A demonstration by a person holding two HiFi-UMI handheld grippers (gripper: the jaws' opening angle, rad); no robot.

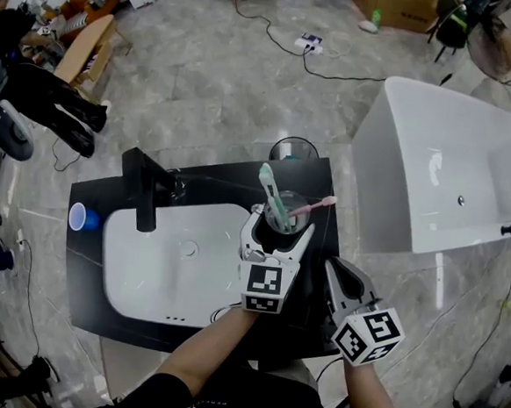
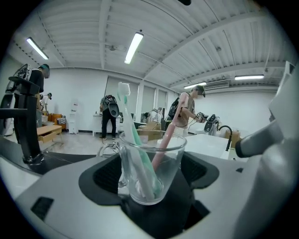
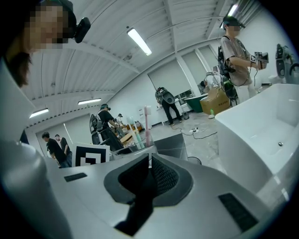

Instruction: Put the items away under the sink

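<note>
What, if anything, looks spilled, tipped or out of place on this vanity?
Nothing stands out. The glass stands upright on the black counter, with the green toothbrush and pink toothbrush leaning inside it; the blue cup sits at the counter's left edge. No spill shows.

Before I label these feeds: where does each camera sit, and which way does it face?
Head view: on the person's head, steeply down at the sink; forearms, left tool and right tool show.
Left gripper view: on the left tool, along its open jaws, glass cup between them.
Right gripper view: on the right tool, along its shut jaws, bathtub at right.
Shared: all three show the toothbrushes.
</note>
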